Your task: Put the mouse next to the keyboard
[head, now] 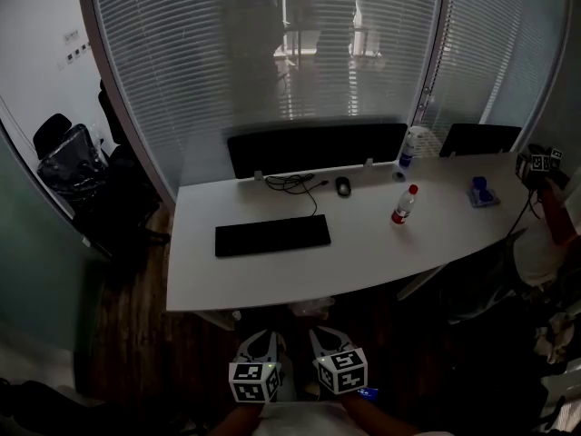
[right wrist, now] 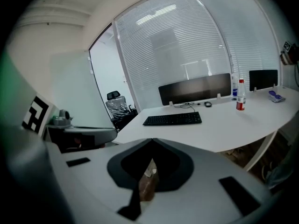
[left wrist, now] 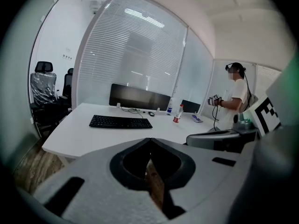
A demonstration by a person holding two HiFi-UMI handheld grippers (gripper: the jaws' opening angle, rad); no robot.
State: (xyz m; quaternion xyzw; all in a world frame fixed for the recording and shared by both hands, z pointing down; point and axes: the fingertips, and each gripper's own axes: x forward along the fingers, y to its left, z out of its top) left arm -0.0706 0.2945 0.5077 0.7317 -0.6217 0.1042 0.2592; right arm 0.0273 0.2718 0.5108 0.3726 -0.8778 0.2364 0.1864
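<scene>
On curved white desk [head: 408, 252] — flat black keyboard [head: 272, 235], small rounded mouse [head: 342, 186]

Beyond the flat black keyboard [head: 272, 235] on the white counter [head: 363, 262], the small dark mouse [head: 342, 186] is too small to show buttons or a wheel. Right of the keyboard, the clear red-capped bottle [head: 404, 205] bears a label too small to read. The little blue object [head: 481, 192] farther right cannot be identified (only its colour reads). Far right of the keyboard, a person in a white shirt [head: 540, 257] is cut off by the head view's edge. Behind the keyboard, the shapes past the grey slatted blinds [head: 272, 53] are too dim to tell.
</scene>
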